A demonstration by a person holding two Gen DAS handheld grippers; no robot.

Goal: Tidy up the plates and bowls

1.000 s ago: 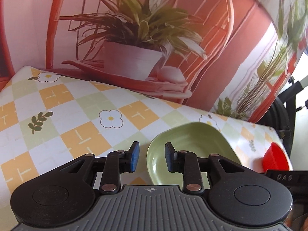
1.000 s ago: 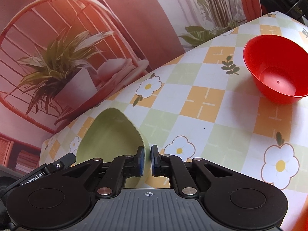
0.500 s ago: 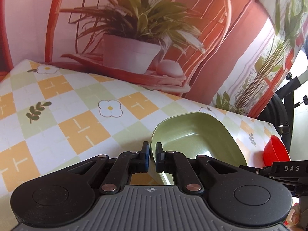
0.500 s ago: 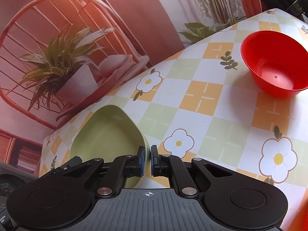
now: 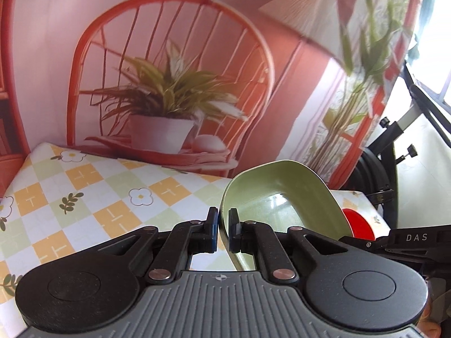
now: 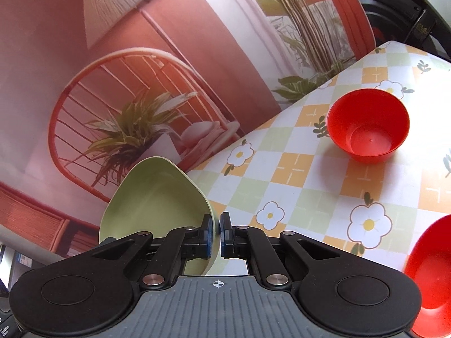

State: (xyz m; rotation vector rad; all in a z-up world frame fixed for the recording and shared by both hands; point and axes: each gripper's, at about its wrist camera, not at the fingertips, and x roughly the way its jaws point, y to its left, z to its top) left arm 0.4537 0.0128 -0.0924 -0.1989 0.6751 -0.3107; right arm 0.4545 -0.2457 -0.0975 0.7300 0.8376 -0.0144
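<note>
A pale green plate (image 5: 284,197) hangs above the checked tablecloth, held from both sides. My left gripper (image 5: 223,232) is shut on its near rim in the left wrist view. In the right wrist view my right gripper (image 6: 216,236) is shut on the opposite rim of the green plate (image 6: 152,197). A red bowl (image 6: 367,125) stands upright on the table to the right, apart from both grippers. Part of a second red bowl (image 6: 430,276) shows at the lower right edge. The red bowl (image 5: 356,224) peeks out behind the plate in the left wrist view.
The table (image 5: 84,197) carries a cloth with orange and green checks and flowers. A printed backdrop (image 5: 169,84) of a chair and potted plant stands along its far edge. Black stand hardware (image 5: 389,152) rises past the table's right end.
The green plate has risen off the table and tilted up, gripped by both grippers. The left gripper went from open to shut on the rim. The red bowl stayed put.
</note>
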